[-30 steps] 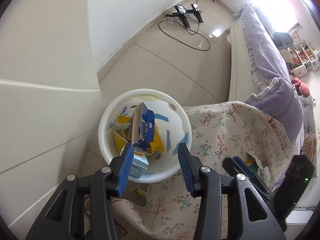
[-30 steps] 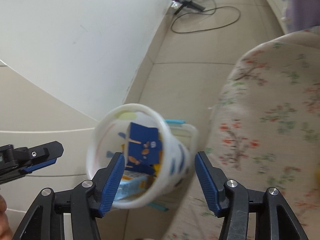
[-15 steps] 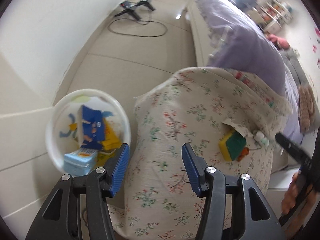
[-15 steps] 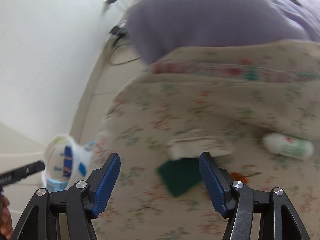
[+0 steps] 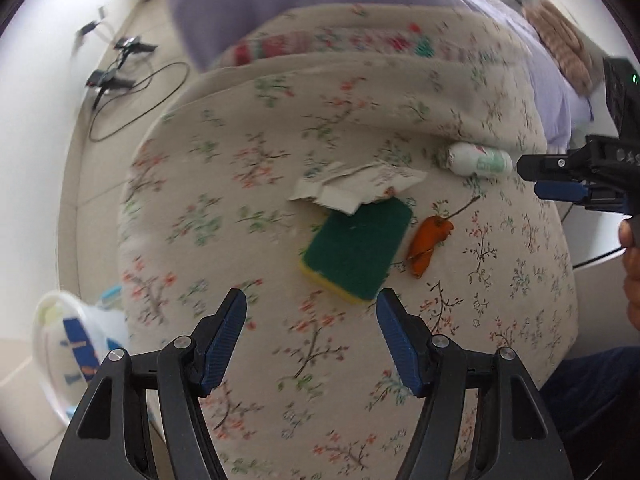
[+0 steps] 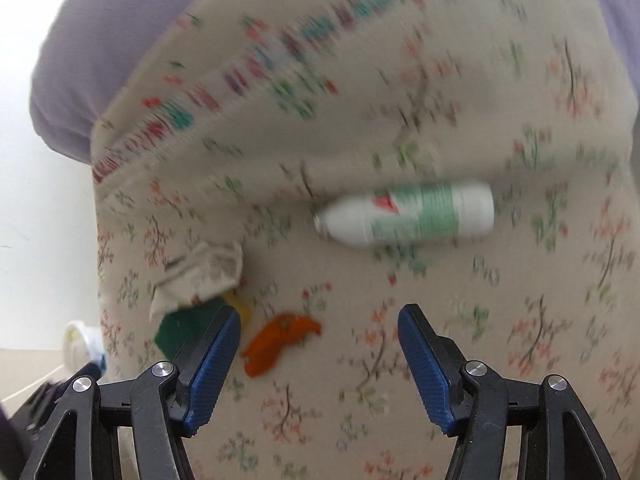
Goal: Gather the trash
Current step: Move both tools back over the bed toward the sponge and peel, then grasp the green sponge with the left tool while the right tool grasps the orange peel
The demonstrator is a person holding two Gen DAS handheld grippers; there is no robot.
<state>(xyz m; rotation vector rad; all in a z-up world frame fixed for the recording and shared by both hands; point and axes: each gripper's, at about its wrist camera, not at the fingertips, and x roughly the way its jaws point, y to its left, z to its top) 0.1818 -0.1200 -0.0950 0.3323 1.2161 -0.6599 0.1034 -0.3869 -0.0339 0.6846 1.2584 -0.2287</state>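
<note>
Left gripper (image 5: 311, 336): we see its jaws spread with nothing between them; they have just been opening. It hangs over the floral cover (image 5: 224, 184), just short of the sponge.
Right gripper (image 6: 319, 350): jaws apart and empty, above bare cloth, short of the bottle.
Trash on the cover: torn paper (image 5: 356, 186) lying partly over a green-and-yellow sponge (image 5: 358, 246); orange scrap (image 5: 428, 244) just beside the sponge; white bottle (image 5: 478, 160) lying on its side farther back, against a fold.
Bin (image 5: 60, 352): white, off the cover's left edge, already holding cartons.
Handling, sponge: we judge it light and springy; pinch across the short sides.
Handling, paper: flimsy, likely to slide; take it at the raised crumpled edge.
Handling, bottle: rigid, smooth, may roll; grip across the middle of the body.
Handling, orange scrap: small, thin, looks limp; needs a low pinch into the cloth.
Left view only: the sponge whole, the other tool and a hand (image 5: 632, 268) at the right edge, cables (image 5: 132, 92) on the floor.
Right view only: bottle label close up (image 6: 404, 214); sponge half hidden behind a jaw.
</note>
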